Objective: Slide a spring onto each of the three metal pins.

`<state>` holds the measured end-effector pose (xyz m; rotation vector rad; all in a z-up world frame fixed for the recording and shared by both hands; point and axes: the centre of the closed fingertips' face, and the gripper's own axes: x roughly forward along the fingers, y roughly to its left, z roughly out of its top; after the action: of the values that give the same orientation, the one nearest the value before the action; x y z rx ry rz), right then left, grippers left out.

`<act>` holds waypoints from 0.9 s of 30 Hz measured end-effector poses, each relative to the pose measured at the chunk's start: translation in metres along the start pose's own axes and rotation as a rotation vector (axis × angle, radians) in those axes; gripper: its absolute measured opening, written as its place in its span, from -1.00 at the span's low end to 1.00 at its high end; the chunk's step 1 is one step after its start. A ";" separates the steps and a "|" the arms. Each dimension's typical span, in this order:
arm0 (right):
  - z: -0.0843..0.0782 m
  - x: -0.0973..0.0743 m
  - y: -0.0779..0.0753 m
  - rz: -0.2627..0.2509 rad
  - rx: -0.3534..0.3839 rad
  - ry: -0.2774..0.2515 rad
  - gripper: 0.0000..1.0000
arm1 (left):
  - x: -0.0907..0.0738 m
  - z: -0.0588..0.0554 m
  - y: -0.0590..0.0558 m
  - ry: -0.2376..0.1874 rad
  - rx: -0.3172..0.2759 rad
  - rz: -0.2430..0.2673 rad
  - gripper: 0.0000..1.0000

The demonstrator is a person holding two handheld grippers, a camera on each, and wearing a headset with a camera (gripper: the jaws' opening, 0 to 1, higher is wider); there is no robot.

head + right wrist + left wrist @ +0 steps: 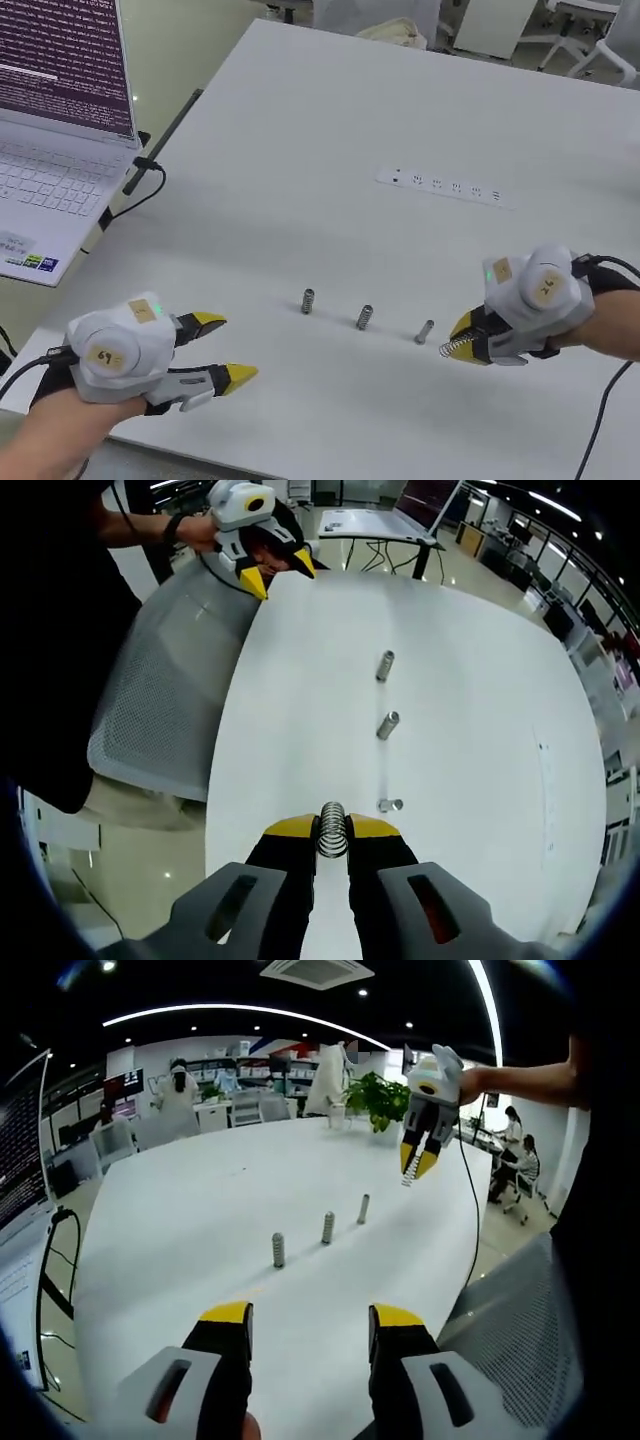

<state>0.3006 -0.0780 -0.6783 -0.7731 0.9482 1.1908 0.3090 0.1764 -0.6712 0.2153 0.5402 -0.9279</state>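
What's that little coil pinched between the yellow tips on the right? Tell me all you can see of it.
It is a small spring, a coil of thin silvery wire that looks like metal. The right gripper is shut on it, a yellow-tipped jaw on each side, one end poking out past the tips. It sits close to the bare pin, not on it.

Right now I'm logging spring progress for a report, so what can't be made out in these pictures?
Laptop: head view, cut off by the left edge; screen text too small to read.
Left pin and middle pin: head view, too small to confirm coils around them.
Spring in the right claw: right gripper view, seen end-on, length hidden.
Power strip: head view, markings too small.
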 end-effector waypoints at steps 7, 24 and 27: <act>-0.006 0.003 -0.013 -0.006 0.021 0.005 -0.83 | -0.006 -0.005 0.004 0.009 -0.014 0.018 -0.14; -0.010 0.019 -0.038 -0.001 0.025 0.027 -0.83 | -0.016 -0.008 0.011 0.013 -0.051 0.058 -0.12; -0.013 0.025 -0.042 0.004 0.014 0.046 -0.83 | -0.018 -0.010 0.015 0.015 -0.063 0.070 -0.11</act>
<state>0.3412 -0.0880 -0.7058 -0.7907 0.9960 1.1731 0.3087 0.2017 -0.6704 0.1835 0.5712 -0.8409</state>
